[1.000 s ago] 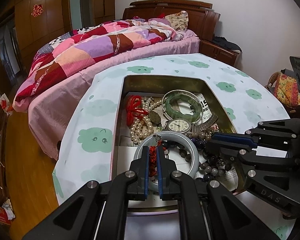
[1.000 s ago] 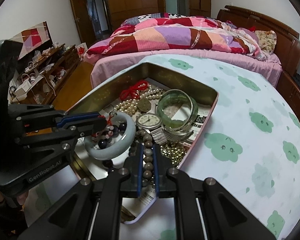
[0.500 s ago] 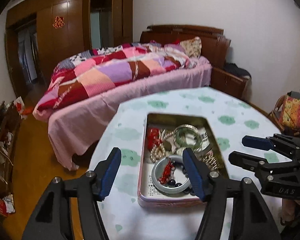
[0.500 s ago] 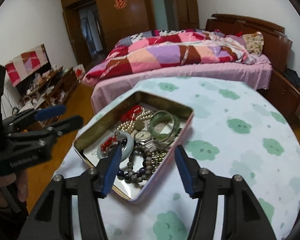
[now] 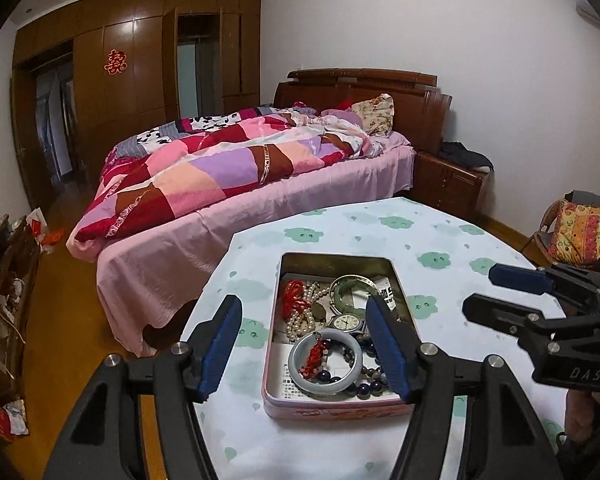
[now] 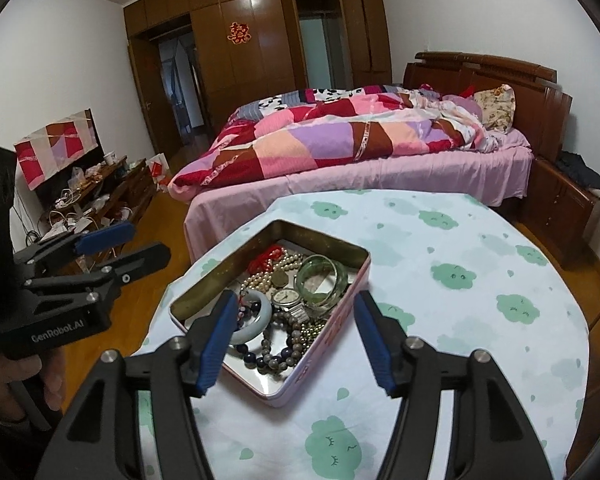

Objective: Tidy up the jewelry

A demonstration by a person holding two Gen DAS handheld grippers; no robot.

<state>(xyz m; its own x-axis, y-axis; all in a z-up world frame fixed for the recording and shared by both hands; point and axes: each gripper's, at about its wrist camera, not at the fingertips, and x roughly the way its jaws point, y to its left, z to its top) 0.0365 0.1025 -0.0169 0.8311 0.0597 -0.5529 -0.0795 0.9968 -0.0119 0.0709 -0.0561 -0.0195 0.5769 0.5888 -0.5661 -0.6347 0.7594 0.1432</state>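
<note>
Both grippers are now hanging above the table, well back from the jewelry they were pinching a second ago. The left gripper (image 5: 306,346) is standing with its blue pads spread wide and nothing between them. The right gripper (image 6: 294,340) is opening too, its jaws parting with nothing in their grasp.

The rectangular pink tin (image 5: 336,408), brassy inside, is sitting on the round table's cloud-printed cloth (image 6: 480,280). Inside it are lying a smooth pale jade bangle (image 5: 325,360) with a red tassel, a translucent green bangle (image 5: 350,292), a round-faced metal wristwatch (image 5: 347,322), a pearl strand (image 5: 300,320), a red coral string (image 5: 294,292) and dark round beads (image 6: 276,354), loosely tangled.
</note>
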